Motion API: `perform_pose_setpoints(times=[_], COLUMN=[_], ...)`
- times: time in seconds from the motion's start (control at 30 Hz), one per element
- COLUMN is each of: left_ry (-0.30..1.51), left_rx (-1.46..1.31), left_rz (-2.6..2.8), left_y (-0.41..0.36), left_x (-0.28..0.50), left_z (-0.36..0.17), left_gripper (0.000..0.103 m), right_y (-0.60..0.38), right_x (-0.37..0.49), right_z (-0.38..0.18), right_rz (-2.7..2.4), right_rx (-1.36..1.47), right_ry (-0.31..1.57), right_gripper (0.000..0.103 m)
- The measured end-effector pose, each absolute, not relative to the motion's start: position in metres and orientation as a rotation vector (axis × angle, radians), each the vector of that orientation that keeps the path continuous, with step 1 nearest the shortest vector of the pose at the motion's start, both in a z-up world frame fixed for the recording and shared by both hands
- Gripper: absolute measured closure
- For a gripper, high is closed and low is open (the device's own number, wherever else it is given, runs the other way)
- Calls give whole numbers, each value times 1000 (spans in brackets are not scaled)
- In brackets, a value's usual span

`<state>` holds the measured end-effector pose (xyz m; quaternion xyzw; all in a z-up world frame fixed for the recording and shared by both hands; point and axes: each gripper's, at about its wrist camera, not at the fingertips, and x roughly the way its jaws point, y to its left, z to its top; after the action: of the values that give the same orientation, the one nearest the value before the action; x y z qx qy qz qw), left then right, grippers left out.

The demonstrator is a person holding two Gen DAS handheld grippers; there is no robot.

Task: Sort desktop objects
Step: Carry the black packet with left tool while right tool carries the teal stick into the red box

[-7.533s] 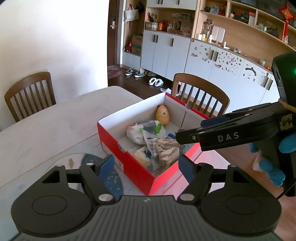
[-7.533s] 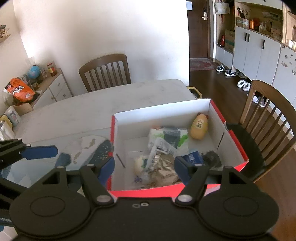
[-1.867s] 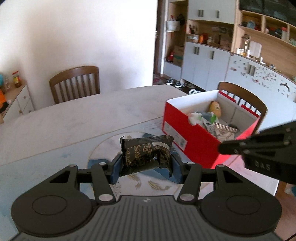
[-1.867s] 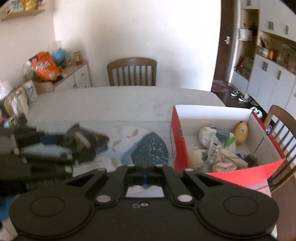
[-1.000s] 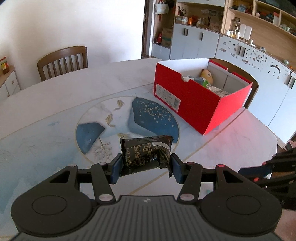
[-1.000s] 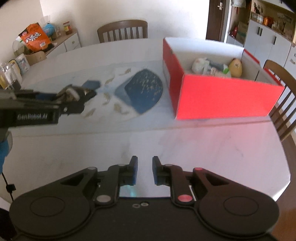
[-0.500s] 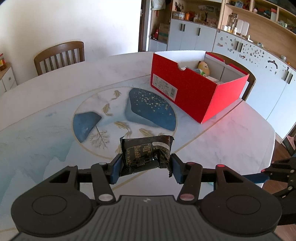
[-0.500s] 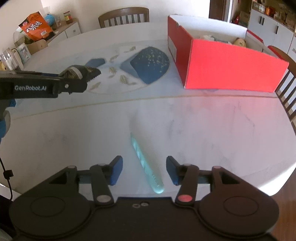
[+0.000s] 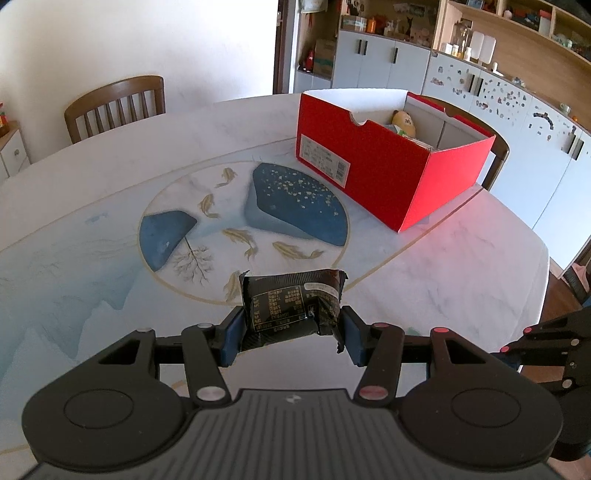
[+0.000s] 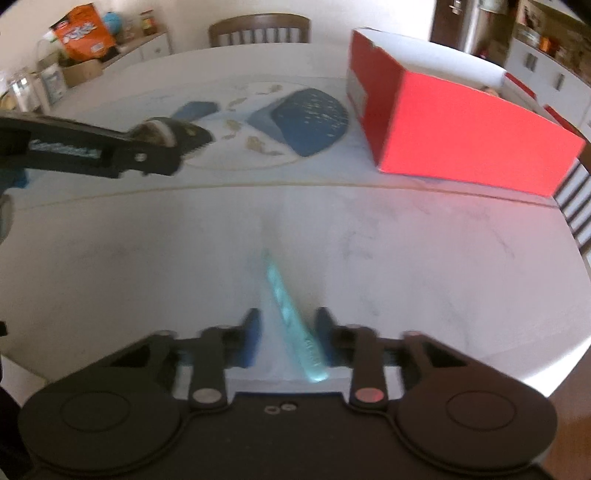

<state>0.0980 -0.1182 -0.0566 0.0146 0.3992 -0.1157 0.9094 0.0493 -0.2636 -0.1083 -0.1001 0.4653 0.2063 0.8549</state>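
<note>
The left gripper [image 9: 291, 338] gripped a black snack packet [image 9: 291, 308] in its jaws; the right gripper's [image 10: 286, 341] jaws were closing around a turquoise toothbrush [image 10: 291, 325] on the worktop [image 10: 424, 258].

Box [image 9: 388, 177] on table [image 9: 110, 155], far right; chair [image 9: 114, 107] behind table.

A round marble-look tabletop [image 9: 461, 266] with a painted blue-and-gold fish medallion [image 9: 243, 225] fills the middle of both views. A wooden slat-back chair [image 9: 114, 107] stands at its far side against a plain white wall [image 9: 147, 40]. At upper right run white cupboards [image 9: 373, 59] under open wooden shelves [image 9: 517, 33] crowded with small items. Another chair [image 10: 576, 206] shows at the right edge. Bright daylight washes the tabletop.
</note>
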Motion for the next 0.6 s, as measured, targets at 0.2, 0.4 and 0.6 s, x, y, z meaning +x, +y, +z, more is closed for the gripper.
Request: perform_pose_setpoints(times=[0.2, 0.4, 0.6], left_ry=[824, 818, 789], left_rx=[32, 30, 34], left_rz=[-245, -248, -257], left_y=[-121, -125, -133], left_x=[98, 100, 104], left_z=[-57, -52, -35], left_gripper=[50, 49, 50], right_y=[-260, -265, -276], right_x=[55, 59, 68], right_z=[-109, -100, -75], right_rz=[438, 421, 403], right_rx=[-205, -184, -160], right_ry=[985, 965, 936], right_gripper=[92, 92, 92])
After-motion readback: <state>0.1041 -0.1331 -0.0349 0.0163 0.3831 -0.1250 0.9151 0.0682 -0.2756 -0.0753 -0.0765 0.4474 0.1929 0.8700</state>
